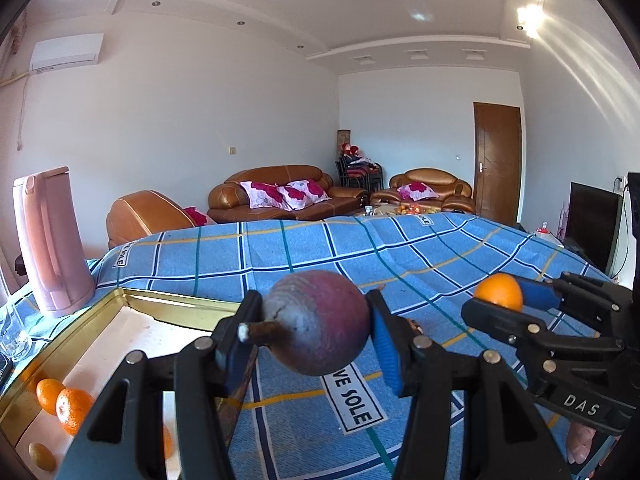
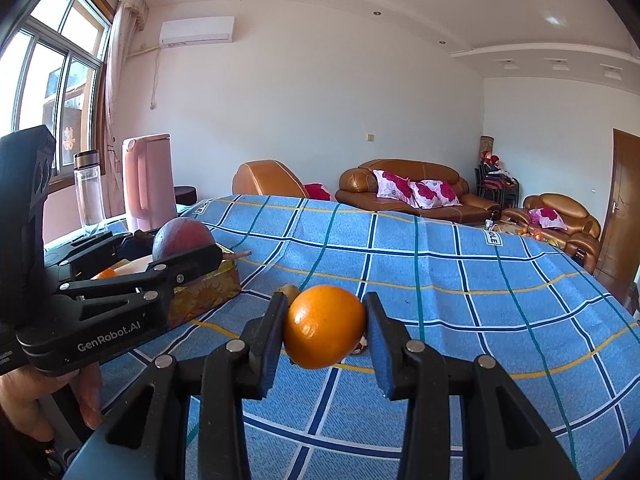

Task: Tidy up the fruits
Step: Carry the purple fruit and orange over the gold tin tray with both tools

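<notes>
My left gripper (image 1: 316,328) is shut on a dark purple round fruit (image 1: 320,320) with a brown stem, held above the blue checked cloth by the gold tin's right edge. The purple fruit also shows in the right wrist view (image 2: 182,236). My right gripper (image 2: 324,328) is shut on an orange (image 2: 324,326) and holds it above the cloth; the orange also shows at the right of the left wrist view (image 1: 499,291). The gold tin (image 1: 176,304) holds two oranges (image 1: 62,400) and a small yellowish fruit (image 1: 42,456).
A pink kettle (image 1: 50,240) stands behind the tin, with drinking glasses (image 1: 14,332) to its left. A clear bottle (image 2: 89,192) stands beside the kettle. Small fruit pieces (image 2: 290,291) lie on the blue checked cloth (image 2: 440,300). Sofas stand beyond the table.
</notes>
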Action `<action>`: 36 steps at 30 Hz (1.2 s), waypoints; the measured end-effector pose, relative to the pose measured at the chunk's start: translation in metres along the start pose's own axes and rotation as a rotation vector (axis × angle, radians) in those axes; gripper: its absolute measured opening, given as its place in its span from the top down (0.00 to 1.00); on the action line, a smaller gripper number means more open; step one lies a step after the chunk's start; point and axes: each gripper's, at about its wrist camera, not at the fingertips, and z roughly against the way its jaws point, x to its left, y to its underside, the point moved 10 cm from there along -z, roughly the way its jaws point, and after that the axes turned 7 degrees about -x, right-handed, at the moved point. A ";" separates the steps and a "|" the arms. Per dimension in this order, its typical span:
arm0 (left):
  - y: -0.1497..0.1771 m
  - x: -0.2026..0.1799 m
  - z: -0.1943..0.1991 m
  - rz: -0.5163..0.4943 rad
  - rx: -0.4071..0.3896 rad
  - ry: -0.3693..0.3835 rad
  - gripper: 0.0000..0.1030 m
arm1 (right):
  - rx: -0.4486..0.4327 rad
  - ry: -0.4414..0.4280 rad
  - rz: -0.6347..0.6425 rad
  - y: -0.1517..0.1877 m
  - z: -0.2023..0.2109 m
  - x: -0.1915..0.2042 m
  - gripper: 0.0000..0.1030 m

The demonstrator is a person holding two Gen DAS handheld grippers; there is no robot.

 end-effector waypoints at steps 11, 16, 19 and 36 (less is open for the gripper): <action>-0.001 0.002 0.007 -0.006 -0.014 -0.017 0.47 | 0.000 -0.012 0.026 0.000 -0.001 0.004 0.61; 0.000 0.008 0.010 0.000 -0.010 -0.030 0.47 | 0.000 -0.023 0.061 -0.001 -0.002 0.014 0.61; 0.001 0.014 0.014 0.001 -0.005 -0.045 0.47 | 0.005 -0.040 0.078 -0.001 -0.004 0.024 0.61; 0.004 0.051 0.050 0.043 0.017 -0.106 0.47 | 0.024 -0.158 0.074 -0.008 -0.011 0.077 0.61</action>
